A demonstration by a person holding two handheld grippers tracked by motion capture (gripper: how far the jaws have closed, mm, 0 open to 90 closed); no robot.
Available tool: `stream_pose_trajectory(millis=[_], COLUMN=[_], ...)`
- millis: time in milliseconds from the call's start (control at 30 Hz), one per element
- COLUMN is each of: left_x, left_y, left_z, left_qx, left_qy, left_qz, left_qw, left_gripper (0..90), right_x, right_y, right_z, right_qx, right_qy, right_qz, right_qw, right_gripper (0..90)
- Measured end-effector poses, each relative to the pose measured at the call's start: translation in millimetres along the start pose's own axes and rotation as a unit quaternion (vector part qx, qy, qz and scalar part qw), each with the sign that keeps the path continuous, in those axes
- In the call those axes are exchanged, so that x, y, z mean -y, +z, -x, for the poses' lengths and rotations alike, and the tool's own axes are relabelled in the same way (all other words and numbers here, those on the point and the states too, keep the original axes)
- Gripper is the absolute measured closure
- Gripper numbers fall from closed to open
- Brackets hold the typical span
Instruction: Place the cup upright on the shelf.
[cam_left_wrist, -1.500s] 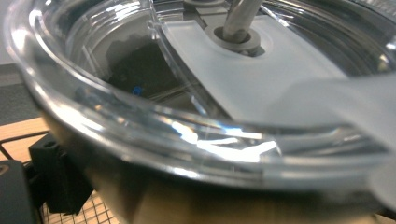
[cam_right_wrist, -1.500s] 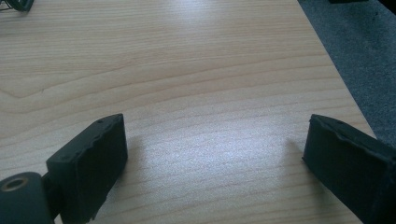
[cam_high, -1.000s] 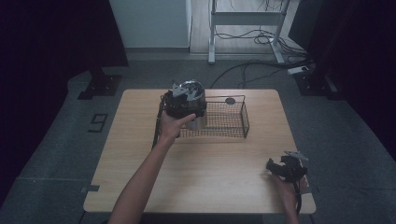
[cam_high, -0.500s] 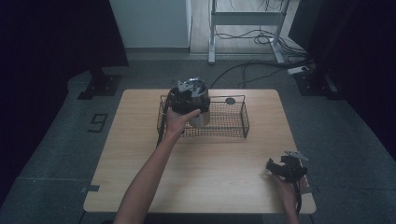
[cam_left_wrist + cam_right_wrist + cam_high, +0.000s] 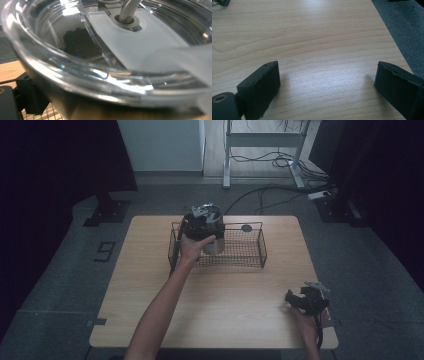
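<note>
A steel tumbler (image 5: 216, 241) with a clear lid (image 5: 140, 42) stands tilted a little in the left part of a black wire basket (image 5: 264, 251). My left gripper (image 5: 202, 220) is shut on its upper part, with one black finger (image 5: 30, 100) against the wall in the left gripper view. A metal stem (image 5: 128, 10) rises through the lid's hole. My right gripper (image 5: 295, 300) rests low at the table's front right, open (image 5: 327, 75), with bare wood between its pads.
The basket sits at the back middle of the wooden table (image 5: 225, 315). A small black round thing (image 5: 246, 228) lies behind the basket. The table's right edge (image 5: 397, 47) runs close beside my right gripper, with grey floor beyond.
My left gripper and the tumbler have shifted slightly to the right over the basket's left part. The right gripper has stayed put.
</note>
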State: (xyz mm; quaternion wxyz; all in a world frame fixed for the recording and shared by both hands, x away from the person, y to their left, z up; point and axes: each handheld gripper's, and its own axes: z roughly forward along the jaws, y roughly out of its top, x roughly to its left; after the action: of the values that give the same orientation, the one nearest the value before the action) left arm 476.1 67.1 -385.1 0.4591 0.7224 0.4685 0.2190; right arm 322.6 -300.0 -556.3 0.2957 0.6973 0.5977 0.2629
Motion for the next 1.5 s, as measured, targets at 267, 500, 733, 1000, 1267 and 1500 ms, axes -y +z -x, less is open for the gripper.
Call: stream_pose_trajectory(millis=[267,500,733,1000,1267,1500], left_x=[-4.0,-5.6,-1.5,9.8,20.6,28.6], left_y=[9.4,23.0,40.3,54.0,65.7,73.1], left_z=[-3.0,3.3,6.1,9.2,9.7,9.0], left_qx=[-0.004,-0.011,-0.014,-0.022,-0.026,-0.038], left_qy=[-0.007,0.007,0.005,0.009,0.011,0.006], left_qz=[-0.007,-0.011,-0.022,-0.044,-0.058,-0.063], left_qw=[0.9999,0.9999,0.9996,0.9987,0.9979,0.9973], left_gripper=[3.9,3.9,3.9,3.9,3.9,3.9], right_x=[0.0,0.0,0.0,0.0,0.0,0.1], right_y=[0.0,0.0,0.0,0.0,0.0,0.0], right_z=[0.0,0.0,0.1,0.0,0.0,0.0], right_qx=[0.000,0.000,0.000,0.000,0.000,0.000], right_qy=[0.000,0.000,-0.001,0.000,0.000,0.000], right_qz=[0.000,0.000,0.001,0.000,0.000,0.000], right_qw=[1.0000,1.0000,1.0000,1.0000,1.0000,1.0000], right_gripper=[6.1,6.1,6.1,6.1,6.1,6.2])
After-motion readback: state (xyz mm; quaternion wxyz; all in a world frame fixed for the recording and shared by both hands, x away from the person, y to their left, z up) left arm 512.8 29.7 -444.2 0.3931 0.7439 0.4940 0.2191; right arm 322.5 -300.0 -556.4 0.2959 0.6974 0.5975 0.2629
